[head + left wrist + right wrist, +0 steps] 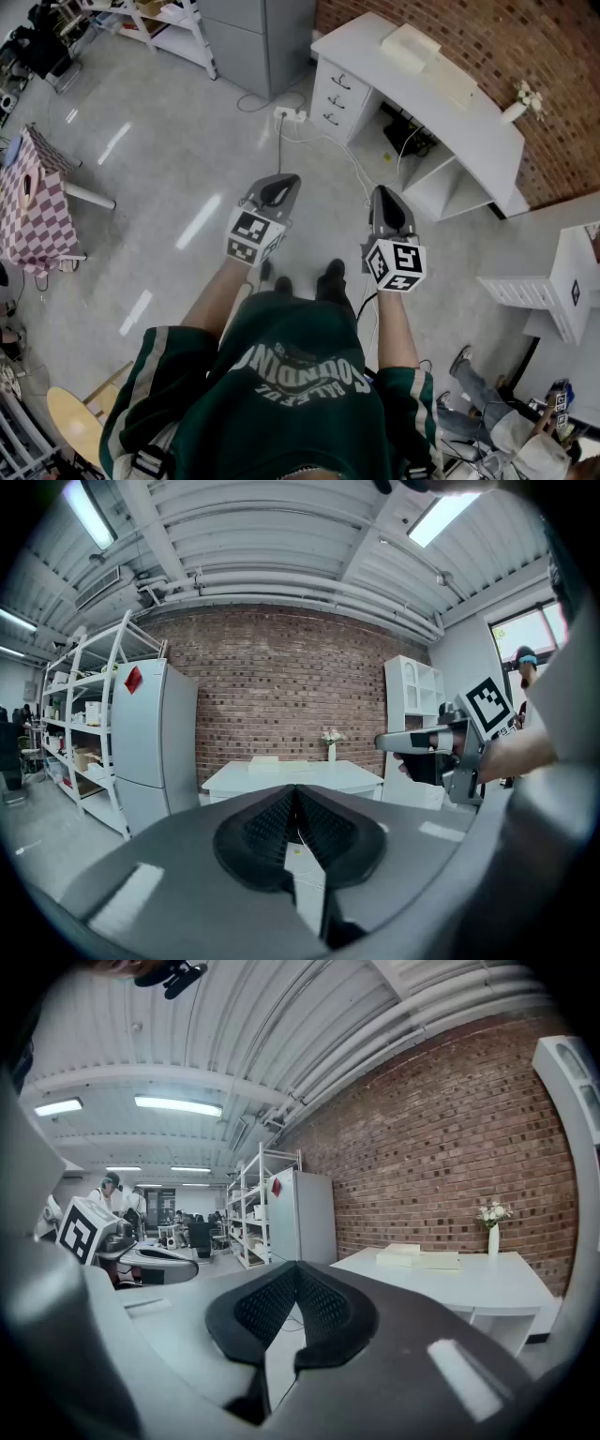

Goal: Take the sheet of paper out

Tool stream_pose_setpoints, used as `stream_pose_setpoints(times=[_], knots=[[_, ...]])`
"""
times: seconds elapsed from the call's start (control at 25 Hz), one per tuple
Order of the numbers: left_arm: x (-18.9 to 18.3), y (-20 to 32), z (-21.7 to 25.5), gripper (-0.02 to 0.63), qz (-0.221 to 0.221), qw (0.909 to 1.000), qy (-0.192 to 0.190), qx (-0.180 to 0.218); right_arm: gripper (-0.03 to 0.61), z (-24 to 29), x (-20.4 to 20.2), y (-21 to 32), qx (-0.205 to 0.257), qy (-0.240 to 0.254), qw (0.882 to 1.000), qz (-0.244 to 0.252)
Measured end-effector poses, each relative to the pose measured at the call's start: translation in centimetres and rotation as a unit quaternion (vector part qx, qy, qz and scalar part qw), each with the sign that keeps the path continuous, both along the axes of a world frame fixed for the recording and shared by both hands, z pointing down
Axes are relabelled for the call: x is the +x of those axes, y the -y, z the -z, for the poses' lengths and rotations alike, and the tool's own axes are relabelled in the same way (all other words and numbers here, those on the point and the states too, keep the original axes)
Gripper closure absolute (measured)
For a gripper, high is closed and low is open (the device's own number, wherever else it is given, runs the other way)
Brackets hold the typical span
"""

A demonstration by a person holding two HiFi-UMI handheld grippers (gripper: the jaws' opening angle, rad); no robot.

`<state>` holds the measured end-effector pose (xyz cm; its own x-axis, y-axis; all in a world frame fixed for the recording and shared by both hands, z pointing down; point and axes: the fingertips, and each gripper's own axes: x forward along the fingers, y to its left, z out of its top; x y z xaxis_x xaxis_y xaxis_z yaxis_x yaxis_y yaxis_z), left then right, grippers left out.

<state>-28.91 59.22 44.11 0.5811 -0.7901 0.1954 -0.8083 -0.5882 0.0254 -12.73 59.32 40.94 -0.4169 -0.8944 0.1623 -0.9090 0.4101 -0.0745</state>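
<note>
I stand on a grey floor facing a white desk [469,112], one gripper in each hand. My left gripper [280,181] and right gripper [385,191] point forward side by side, well short of the desk. In the left gripper view the left gripper [296,790] has its black ribbed pads meeting at the tip with nothing between them. The right gripper [298,1268] looks the same in its own view: shut and empty. Flat white boxes or stacked paper [412,47] lie on the desk top. I cannot make out a single sheet.
Drawers [336,94] fill the desk's left end; a small vase of flowers [525,97] stands at its right. A power strip with cables [289,114] lies on the floor ahead. A checkered table [33,202] is at left, a white shelf unit [562,281] at right, a grey cabinet [258,37] behind.
</note>
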Motion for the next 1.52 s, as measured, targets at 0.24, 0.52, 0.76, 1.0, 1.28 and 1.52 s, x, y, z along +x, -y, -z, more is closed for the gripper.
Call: stream_pose_setpoints(times=[0.24,0.52,0.76,1.0,1.28,1.52], knots=[[0.4,1.7,0.3,0.603,0.006,1.0,0.001,-0.005,0.578,0.2,0.6,1.6,0.003,-0.004,1.0,0.003],[2.1,4.4,0.0,0.603,0.016,0.9998,0.001,-0.011,0.578,0.2,2.2,4.5,0.0,-0.006,1.0,0.007],[3.8,6.6,-0.1,0.603,0.024,0.9996,0.004,-0.015,0.578,-0.4,3.8,7.1,-0.004,-0.005,1.0,0.016],[6.0,9.0,-0.3,0.603,0.031,0.9993,0.009,-0.02,0.578,-0.6,6.0,9.7,-0.008,-0.004,1.0,0.028],[9.4,11.4,-0.2,0.603,0.039,0.9989,0.013,-0.024,0.578,-0.7,9.0,12.3,-0.011,-0.001,0.999,0.043],[12.3,12.8,-0.4,0.603,0.052,0.9982,0.014,-0.027,0.578,-0.9,11.7,13.9,-0.014,-0.001,0.998,0.061]])
